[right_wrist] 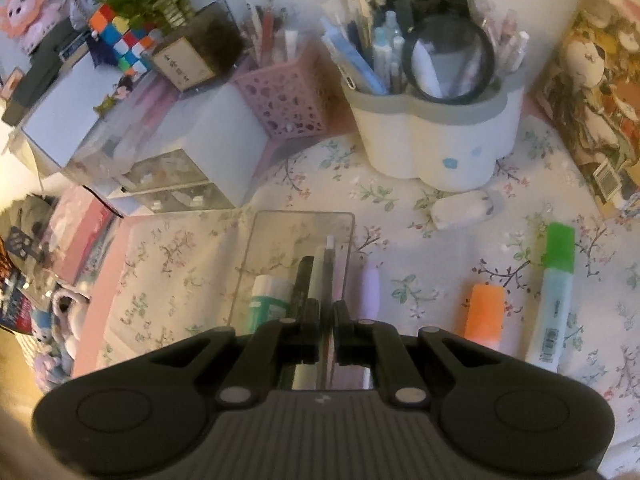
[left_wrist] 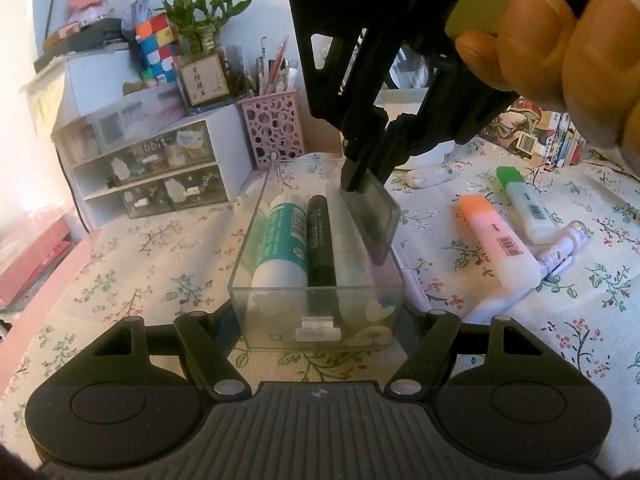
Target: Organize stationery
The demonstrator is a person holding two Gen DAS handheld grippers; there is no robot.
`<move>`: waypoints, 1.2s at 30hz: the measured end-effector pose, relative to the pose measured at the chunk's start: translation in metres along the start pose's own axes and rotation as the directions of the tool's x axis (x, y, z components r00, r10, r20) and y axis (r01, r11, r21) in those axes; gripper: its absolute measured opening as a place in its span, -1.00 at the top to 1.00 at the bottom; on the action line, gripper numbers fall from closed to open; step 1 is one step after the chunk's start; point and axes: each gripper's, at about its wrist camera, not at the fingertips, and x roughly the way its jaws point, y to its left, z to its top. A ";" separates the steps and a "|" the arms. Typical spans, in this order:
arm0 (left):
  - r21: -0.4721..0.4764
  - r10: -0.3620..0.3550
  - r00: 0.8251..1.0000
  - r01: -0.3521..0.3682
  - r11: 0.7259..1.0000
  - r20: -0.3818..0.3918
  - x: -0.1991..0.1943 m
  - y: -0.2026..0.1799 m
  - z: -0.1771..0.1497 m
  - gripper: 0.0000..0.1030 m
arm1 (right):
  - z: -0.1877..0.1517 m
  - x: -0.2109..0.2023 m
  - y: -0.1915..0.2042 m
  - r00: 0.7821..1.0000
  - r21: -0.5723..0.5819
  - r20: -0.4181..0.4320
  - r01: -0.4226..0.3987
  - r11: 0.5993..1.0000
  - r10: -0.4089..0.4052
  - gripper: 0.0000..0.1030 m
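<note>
A clear plastic drawer box (left_wrist: pixel 256 236) sits on the floral cloth and holds a teal glue stick (left_wrist: pixel 284 240), a black marker (left_wrist: pixel 320 240) and a white tube (left_wrist: pixel 348 256). My left gripper (left_wrist: pixel 316 312) is open, its fingers on either side of the box's near end. My right gripper (left_wrist: pixel 360 182) comes down from above, shut on a flat clear rectangular case (left_wrist: pixel 372 216) over the box's right side. In the right wrist view the right gripper (right_wrist: pixel 326 312) pinches the thin case edge above the box (right_wrist: pixel 256 264). An orange highlighter (left_wrist: pixel 496 240), a green highlighter (left_wrist: pixel 524 204) and a purple pen (left_wrist: pixel 560 256) lie to the right.
A clear drawer organizer (left_wrist: pixel 148 168) and a pink perforated pen holder (left_wrist: pixel 272 128) stand at the back left. A white cloud-shaped pen cup (right_wrist: pixel 432 132) stands at the back. Books (left_wrist: pixel 540 136) lie at the right. A white eraser (right_wrist: pixel 464 208) lies near the cup.
</note>
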 end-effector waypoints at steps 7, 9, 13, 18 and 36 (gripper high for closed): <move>0.001 0.000 1.000 0.000 1.000 0.000 0.000 0.000 0.000 -0.40 | -0.002 0.000 0.011 0.999 -0.077 -0.011 0.051 0.996 -0.052 0.97; 0.003 0.002 1.000 -0.002 1.000 0.001 0.000 0.000 0.000 -0.40 | -0.003 0.001 0.017 0.997 -0.122 -0.024 0.076 0.990 -0.079 0.97; -0.002 -0.003 1.000 0.003 1.000 -0.001 0.000 0.001 0.000 -0.40 | -0.002 0.002 0.028 0.991 -0.198 -0.050 0.112 0.974 -0.125 0.96; -0.002 -0.004 1.000 0.004 1.000 -0.001 0.000 0.002 0.000 -0.40 | -0.002 0.000 0.029 0.990 -0.219 -0.059 0.110 0.969 -0.125 0.96; -0.025 -0.022 1.000 0.022 0.999 -0.006 0.000 0.005 0.000 -0.40 | -0.009 -0.016 -0.070 0.996 0.007 0.026 0.088 0.996 -0.088 0.87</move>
